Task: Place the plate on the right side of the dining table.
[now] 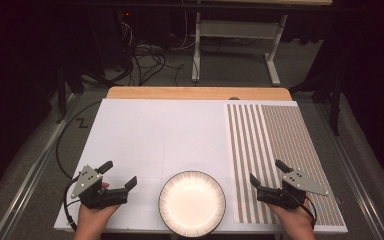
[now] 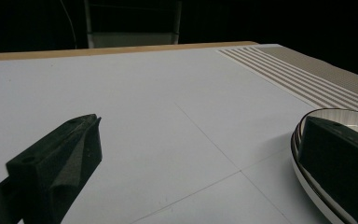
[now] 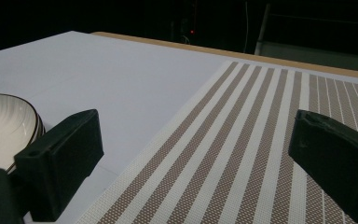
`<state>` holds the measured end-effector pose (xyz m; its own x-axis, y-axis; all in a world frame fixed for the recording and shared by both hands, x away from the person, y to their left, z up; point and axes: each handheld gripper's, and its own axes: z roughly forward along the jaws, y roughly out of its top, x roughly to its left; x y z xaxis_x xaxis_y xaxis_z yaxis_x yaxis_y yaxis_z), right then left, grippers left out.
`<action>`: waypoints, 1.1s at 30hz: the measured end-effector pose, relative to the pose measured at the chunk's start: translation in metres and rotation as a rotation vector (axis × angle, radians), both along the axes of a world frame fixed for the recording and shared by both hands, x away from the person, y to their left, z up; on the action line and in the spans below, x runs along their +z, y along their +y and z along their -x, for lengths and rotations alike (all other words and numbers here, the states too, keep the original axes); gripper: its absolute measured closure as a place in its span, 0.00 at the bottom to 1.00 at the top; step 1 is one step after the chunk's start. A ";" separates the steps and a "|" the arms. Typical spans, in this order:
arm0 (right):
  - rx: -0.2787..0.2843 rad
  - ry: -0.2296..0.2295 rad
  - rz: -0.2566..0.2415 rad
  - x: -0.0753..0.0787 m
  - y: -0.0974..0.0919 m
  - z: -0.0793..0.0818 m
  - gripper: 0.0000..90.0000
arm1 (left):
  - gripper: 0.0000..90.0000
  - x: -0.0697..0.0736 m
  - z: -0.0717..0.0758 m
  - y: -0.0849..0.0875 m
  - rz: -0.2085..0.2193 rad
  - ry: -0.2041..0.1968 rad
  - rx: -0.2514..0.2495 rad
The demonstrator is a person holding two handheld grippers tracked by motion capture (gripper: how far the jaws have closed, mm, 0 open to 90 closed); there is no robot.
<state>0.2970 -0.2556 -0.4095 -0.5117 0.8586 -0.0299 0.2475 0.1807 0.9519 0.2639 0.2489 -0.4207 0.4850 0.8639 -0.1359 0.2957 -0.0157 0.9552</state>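
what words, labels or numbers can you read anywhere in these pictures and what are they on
None can be read: the plate, the striped mat, the white table cover and both grippers carry no legible text.
A black zigzag mark on the floor resembles a "Z", but it is uncertain.

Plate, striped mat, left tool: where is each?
plate (image 1: 192, 202): high view, its white middle.
striped mat (image 1: 280, 150): high view, its woven surface.
left tool (image 1: 116, 176): high view, midway between its open jaws.
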 end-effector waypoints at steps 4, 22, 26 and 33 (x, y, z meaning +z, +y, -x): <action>0.033 0.002 0.017 0.000 0.005 0.001 0.08 | 0.00 0.000 -0.001 -0.001 0.000 -0.001 -0.002; 0.168 0.015 0.068 0.000 0.036 0.013 0.18 | 0.01 0.002 0.000 -0.011 -0.013 -0.017 -0.043; 0.201 0.027 0.069 0.001 0.041 0.015 0.19 | 0.01 0.001 0.001 -0.016 -0.024 -0.018 -0.058; 0.238 0.047 0.075 0.003 0.045 0.018 0.28 | 0.01 0.000 0.001 -0.019 -0.020 -0.019 -0.062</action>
<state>0.2785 -0.2104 -0.4061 -0.7013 0.7103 -0.0605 0.2337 0.3092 0.9218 0.2629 0.2301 -0.4205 0.5403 0.8343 -0.1093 0.2754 -0.0526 0.9599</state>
